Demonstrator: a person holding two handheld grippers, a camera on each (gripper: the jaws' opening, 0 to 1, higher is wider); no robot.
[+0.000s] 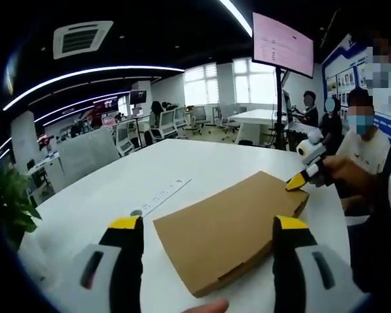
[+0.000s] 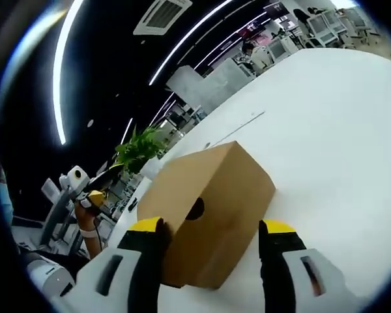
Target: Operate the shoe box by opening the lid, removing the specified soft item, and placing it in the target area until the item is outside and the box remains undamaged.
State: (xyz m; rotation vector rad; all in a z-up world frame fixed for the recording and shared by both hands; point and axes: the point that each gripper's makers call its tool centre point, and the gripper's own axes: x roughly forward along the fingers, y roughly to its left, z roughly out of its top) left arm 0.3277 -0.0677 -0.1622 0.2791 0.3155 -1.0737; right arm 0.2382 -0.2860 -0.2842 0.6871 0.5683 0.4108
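A shut brown cardboard shoe box [image 1: 231, 225] lies flat on the white table [image 1: 182, 163]. In the left gripper view, my left gripper [image 1: 207, 261] is open, its yellow-tipped jaws standing on either side of the box's near corner. My right gripper [image 1: 301, 178], held by a hand, touches the box's far right corner. In the right gripper view, the box [image 2: 215, 195] shows an end face with a round hole [image 2: 195, 208]. My right gripper [image 2: 212, 251] is open with that end between its jaws. The left gripper [image 2: 94, 195] appears far left, held in a hand.
A long white ruler-like strip [image 1: 163, 194] lies on the table left of the box. A screen on a stand [image 1: 283, 42] and several people stand beyond the right edge. A green plant [image 1: 6, 195] is at the table's left end. Bare tabletop stretches beyond the box.
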